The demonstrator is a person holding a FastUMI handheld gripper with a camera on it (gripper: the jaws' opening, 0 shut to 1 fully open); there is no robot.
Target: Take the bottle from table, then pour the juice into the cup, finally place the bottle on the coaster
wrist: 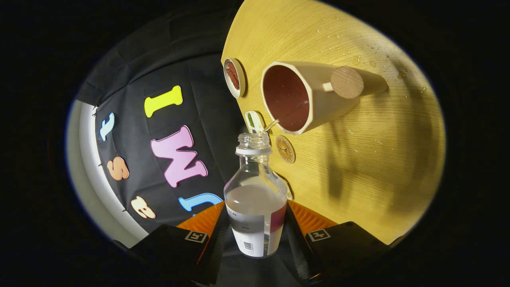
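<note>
My gripper (pixel 255 223) is shut on a clear, uncapped bottle (pixel 255 199), both orange fingers (pixel 203 221) pressing on its labelled lower part. The bottle is tilted, and a thin stream runs from its mouth into the cream cup (pixel 314 95) just beyond it. The cup has a dark red inside and a round wooden knob handle. A small round tan coaster (pixel 285 149) lies on the yellow wooden table (pixel 378 159) between the bottle's neck and the cup. The bottle is about half full of clear liquid.
A small white dish (pixel 234 77) with something brown-red in it sits at the table's edge beyond the cup. A second small white dish (pixel 254 121) with green contents lies by the bottle's mouth. Water drops speckle the table past the cup.
</note>
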